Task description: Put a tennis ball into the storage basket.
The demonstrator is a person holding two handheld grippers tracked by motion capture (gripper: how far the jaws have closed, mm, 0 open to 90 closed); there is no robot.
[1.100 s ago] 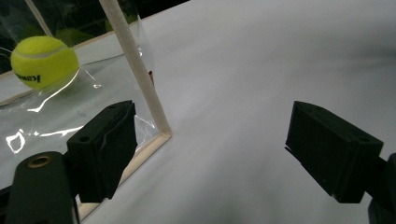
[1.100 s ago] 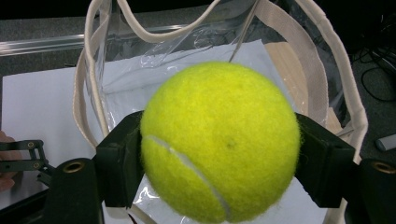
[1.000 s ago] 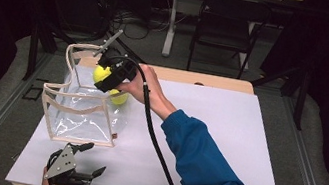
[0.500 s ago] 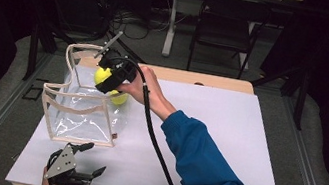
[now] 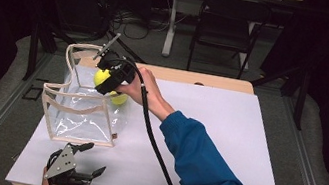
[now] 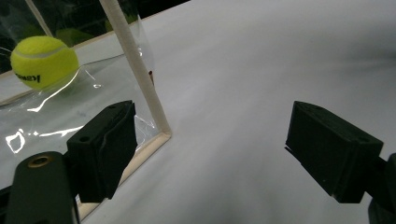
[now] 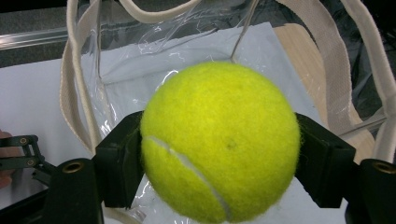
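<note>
Left gripper [image 5: 88,173] parked at near left table [image 5: 243,156] edge, jaws released, empty, just near of clear bag [image 5: 80,114]. Second tennis ball [image 6: 44,62] lying beside bag. Right gripper [image 5: 104,75], jaws clenched on tennis ball [image 7: 219,140], shifted slightly left over bag mouth versus a second ago. Likely about to drop in.

Right gripper [image 5: 100,75] with tennis ball [image 5: 101,77] shifted slightly left, farther over clear bag [image 5: 79,109] opening.

Right hand-held gripper [image 5: 102,74] clamped; left hand-held gripper [image 5: 90,161] spread wide.
</note>
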